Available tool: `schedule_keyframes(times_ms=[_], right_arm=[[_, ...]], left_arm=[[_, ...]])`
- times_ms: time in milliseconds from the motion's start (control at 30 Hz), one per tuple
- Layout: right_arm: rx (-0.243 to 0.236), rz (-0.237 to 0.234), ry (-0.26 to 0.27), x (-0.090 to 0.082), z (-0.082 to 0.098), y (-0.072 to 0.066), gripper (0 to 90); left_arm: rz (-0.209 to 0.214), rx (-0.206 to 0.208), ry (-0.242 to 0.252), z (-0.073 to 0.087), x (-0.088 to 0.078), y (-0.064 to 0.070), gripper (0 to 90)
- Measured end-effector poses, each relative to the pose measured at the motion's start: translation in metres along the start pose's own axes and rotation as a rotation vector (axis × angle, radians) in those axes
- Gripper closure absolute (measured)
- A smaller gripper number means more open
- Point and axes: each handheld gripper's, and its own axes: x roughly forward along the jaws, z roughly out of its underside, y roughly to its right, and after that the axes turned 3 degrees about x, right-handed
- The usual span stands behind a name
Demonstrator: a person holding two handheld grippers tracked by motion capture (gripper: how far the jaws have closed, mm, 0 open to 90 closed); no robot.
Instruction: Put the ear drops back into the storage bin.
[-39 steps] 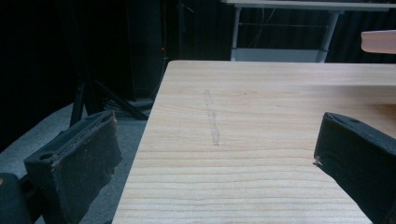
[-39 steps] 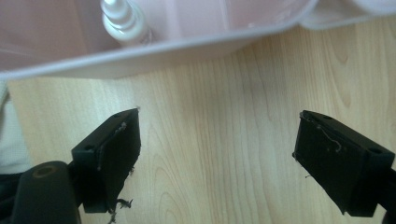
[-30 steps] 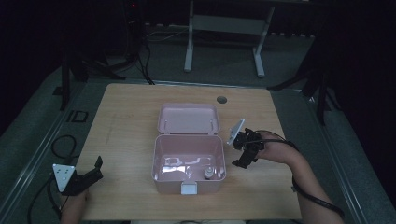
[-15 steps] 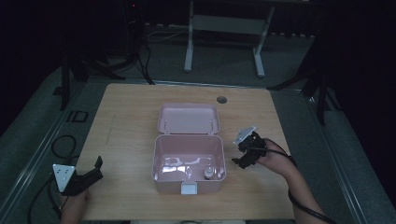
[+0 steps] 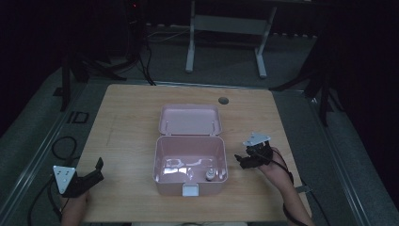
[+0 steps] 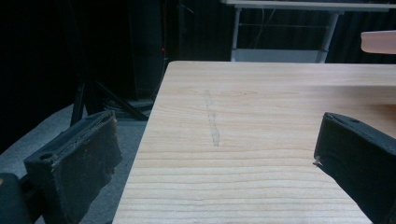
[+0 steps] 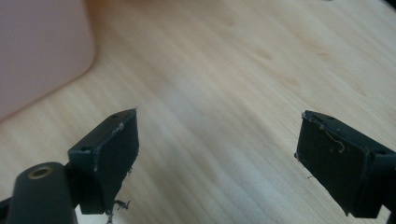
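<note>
Right gripper [image 5: 242, 161] fingers [image 7: 109, 154] spread, empty, the pink box [image 5: 190, 162] just beside them. Left gripper [image 5: 96, 173] fingers [image 6: 77, 163] spread over bare surface [image 6: 261, 140].

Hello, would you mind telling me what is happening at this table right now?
A person holds a pair of tongs in each hand at a wooden table. A pink box sits open in the middle, lid back, with a small item and something clear inside. The right tongs are open and empty just right of the box, nearest to it. The left tongs are open and empty too, resting at the near left corner.
</note>
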Motion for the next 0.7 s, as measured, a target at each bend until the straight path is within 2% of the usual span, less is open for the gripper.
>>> schedule_keyframes(times_ms=[100,200,300,433,600,700], right_arm=[[0.058,0.048,0.035,0.000,0.005,0.001,12.4],[0.076,0.089,0.050,0.001,0.010,-0.001,12.3],[0.102,0.118,0.063,0.002,0.014,-0.002,12.1],[0.170,0.151,0.104,0.000,0.021,-0.003,12.1],[0.262,0.189,0.177,-0.006,0.030,-0.002,12.1],[0.308,0.232,0.227,-0.010,0.035,-0.002,12.1]], left_arm=[[0.000,-0.001,-0.001,0.000,0.000,0.000,0.5],[0.000,-0.001,-0.001,0.000,0.000,0.000,0.5],[0.000,0.000,0.000,0.000,0.000,0.000,0.5],[0.000,0.000,0.000,0.000,0.000,0.000,0.5],[-0.001,-0.001,0.000,0.000,0.000,0.000,0.5],[-0.001,-0.001,0.000,0.000,0.000,0.000,0.5]])
